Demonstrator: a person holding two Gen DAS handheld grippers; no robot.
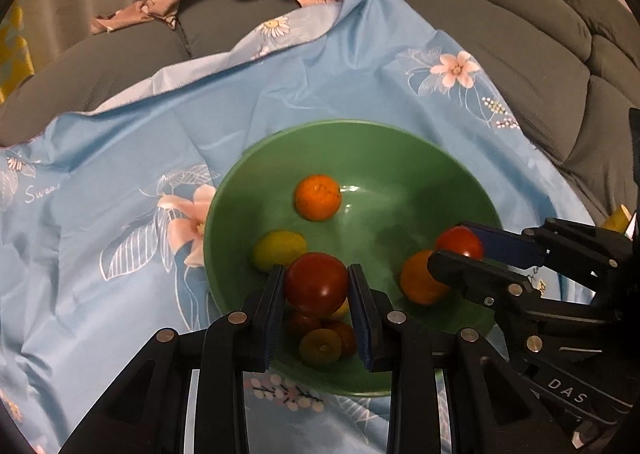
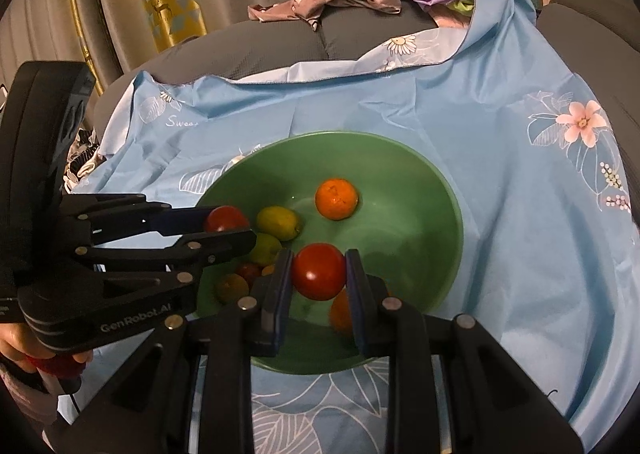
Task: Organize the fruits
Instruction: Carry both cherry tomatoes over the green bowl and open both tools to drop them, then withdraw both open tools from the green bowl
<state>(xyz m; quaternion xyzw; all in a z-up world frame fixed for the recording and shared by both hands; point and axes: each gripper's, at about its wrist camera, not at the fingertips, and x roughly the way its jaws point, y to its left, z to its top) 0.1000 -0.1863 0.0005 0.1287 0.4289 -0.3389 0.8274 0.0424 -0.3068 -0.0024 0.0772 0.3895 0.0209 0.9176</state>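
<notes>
In the left wrist view, your left gripper (image 1: 316, 284) has its jaws closed to fruit width on a red tomato (image 1: 316, 282), held between the two pads above the near side of the green bowl (image 1: 280, 137). Straight below the held tomato lie more small fruits; a yellow-green lemon (image 1: 279, 248) sits just left of the jaws, and an orange (image 1: 317, 197) lies farther in, apart from the rest. Off to your right, the right gripper (image 1: 460, 250) reaches in from the bowl's right side, and another orange (image 1: 420, 278) sits just beside its lower finger. In the right wrist view, your right gripper (image 2: 319, 272) is likewise clamped on a second red tomato (image 2: 319, 271), hanging over the bowl's near interior with an orange partly hidden below its right finger. The bowl rests on the blue floral cloth (image 2: 500, 157). Both tomatoes are round, so no long axis matters; what counts, I judge, is that each hangs directly over the bowl, the left over crowded fruit, the right over barer floor.
</notes>
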